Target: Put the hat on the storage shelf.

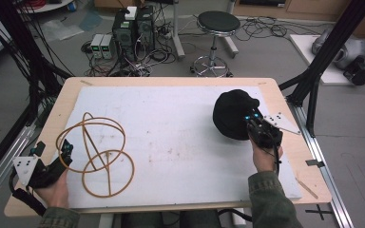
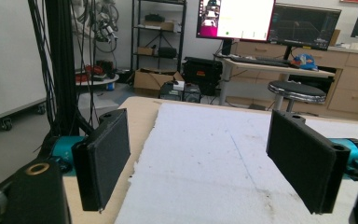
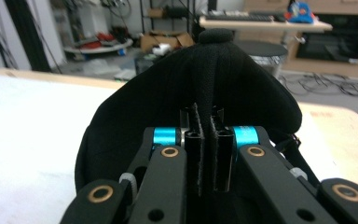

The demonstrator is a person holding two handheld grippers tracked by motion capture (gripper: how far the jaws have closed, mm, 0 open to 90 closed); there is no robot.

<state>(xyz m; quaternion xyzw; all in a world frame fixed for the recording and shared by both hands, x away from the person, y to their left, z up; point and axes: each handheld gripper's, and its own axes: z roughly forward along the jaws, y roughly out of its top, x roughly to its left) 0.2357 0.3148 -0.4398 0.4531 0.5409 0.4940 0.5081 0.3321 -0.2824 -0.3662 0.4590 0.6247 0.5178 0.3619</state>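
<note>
The right gripper [image 1: 255, 122] pinches a fold of the black cap [image 1: 233, 113] just ahead of it; thin fabric could slip free if lifted fast. The left gripper [image 1: 64, 151], spread and empty, sits beside the wire frame [image 1: 97, 154]

A light wooden table [image 1: 285, 142] carries a white foam sheet [image 1: 180, 137] that covers most of its top, leaving a bare wooden margin along every edge. On the sheet toward 8 o'clock stands a frame of tan wire hoops [image 1: 97, 154], its flat ring lying on the foam. Toward 2 o'clock a black cap [image 1: 230, 116] sits on the sheet. Faint brownish stains mark the foam near its middle.
</note>
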